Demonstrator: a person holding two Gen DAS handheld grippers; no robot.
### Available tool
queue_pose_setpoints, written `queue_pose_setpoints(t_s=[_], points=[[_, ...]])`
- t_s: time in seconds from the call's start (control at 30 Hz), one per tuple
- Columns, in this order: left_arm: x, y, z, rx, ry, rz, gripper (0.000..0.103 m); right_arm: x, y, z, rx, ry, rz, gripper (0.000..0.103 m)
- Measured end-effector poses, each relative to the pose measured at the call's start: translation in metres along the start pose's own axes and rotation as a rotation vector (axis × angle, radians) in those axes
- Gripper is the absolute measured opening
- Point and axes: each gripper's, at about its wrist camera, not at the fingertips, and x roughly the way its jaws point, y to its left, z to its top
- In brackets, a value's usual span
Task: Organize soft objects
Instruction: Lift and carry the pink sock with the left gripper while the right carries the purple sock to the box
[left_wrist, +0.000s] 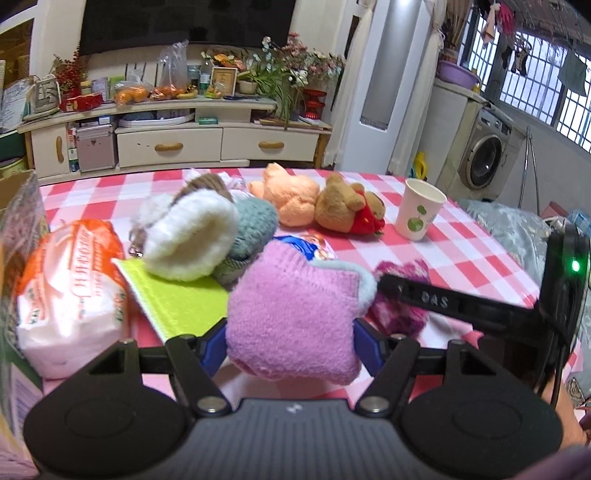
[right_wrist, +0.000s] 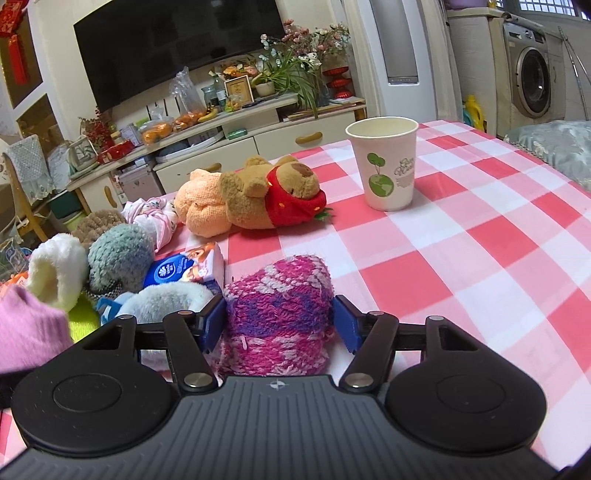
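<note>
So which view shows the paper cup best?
The right wrist view: the cup stands close, upright, its rim and globe print clear. The left wrist view shows it smaller, far right.

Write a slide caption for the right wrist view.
Right gripper closes on a magenta fuzzy sock on the checked tablecloth, paper cup beyond.

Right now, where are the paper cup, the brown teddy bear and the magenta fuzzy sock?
paper cup (right_wrist: 384, 164): right wrist view, on its printed side wall.
brown teddy bear (right_wrist: 255, 201): right wrist view, on its belly.
magenta fuzzy sock (right_wrist: 279, 306): right wrist view, on its striped middle.
</note>
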Motion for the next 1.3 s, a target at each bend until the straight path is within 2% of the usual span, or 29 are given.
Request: queue_pose_setpoints(t_s=[0.23,0.33,0.7,1.1,1.3], points=[[-0.017,0.011,0.003,-0.023,-0.044,-0.001,0.069,-0.006,0.005,-0.005,-0.015,0.003,-0.022,0.075],[-0.026,0.016,0.003,-0.029,-0.06,-0.007,0.069,-0.011,0.006,-0.005,-0.02,0.002,-0.031,0.069],[-0.051,0.035,0.008,-0.086,-0.117,-0.008,0.069,-0.013,0.01,-0.003,-0.047,-0.003,-0.023,0.064],[-0.075,0.058,0.013,-0.118,-0.173,0.017,0.07,-0.018,0.034,0.01,-0.11,-0.05,0.047,0.063],[-0.087,0.073,0.018,-0.139,-0.197,0.048,0.07,-0.022,0.063,0.02,-0.148,-0.09,0.129,0.063]])
